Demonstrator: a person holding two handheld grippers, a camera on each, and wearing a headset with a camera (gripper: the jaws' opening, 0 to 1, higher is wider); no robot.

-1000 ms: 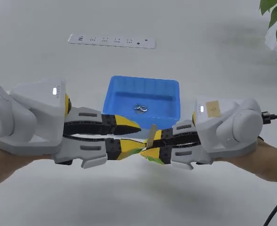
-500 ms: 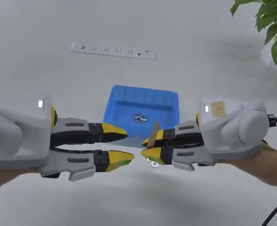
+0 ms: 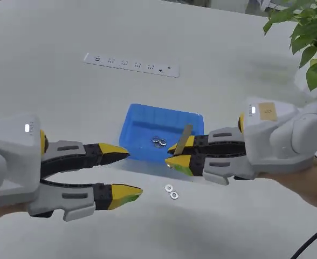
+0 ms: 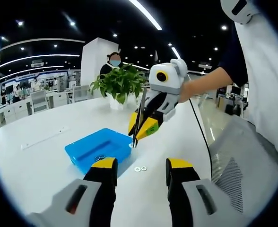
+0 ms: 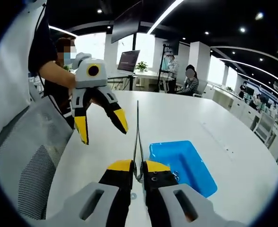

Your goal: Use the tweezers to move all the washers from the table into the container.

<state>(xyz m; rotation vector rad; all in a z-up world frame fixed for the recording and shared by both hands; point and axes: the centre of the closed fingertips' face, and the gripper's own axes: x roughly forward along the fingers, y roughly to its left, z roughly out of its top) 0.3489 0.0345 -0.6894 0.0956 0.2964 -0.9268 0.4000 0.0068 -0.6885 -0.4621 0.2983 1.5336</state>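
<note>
The blue container (image 3: 145, 120) sits mid-table with a few washers (image 3: 158, 142) in it. Two more washers (image 3: 171, 191) lie on the white table just in front of it. My right gripper (image 3: 172, 157) is shut on the metal tweezers (image 3: 184, 137), held above the container's near edge and the loose washers. My left gripper (image 3: 128, 171) stands open and bare to the left of them. The left gripper view has the container (image 4: 99, 149), the loose washers (image 4: 140, 169) and the tweezers (image 4: 139, 118). In the right gripper view the tweezers (image 5: 138, 137) rise between the jaws beside the container (image 5: 181, 163).
A white power strip (image 3: 130, 63) lies at the back of the table. Plant leaves (image 3: 304, 38) hang over the right corner. A black cable (image 3: 312, 243) trails from the right gripper. A mesh chair (image 4: 233, 175) stands beside the table, and people sit farther back.
The two grippers, jaw tips close together before, have drawn apart: left one lower left, right one to the right. The two loose washers have come into sight between them.
</note>
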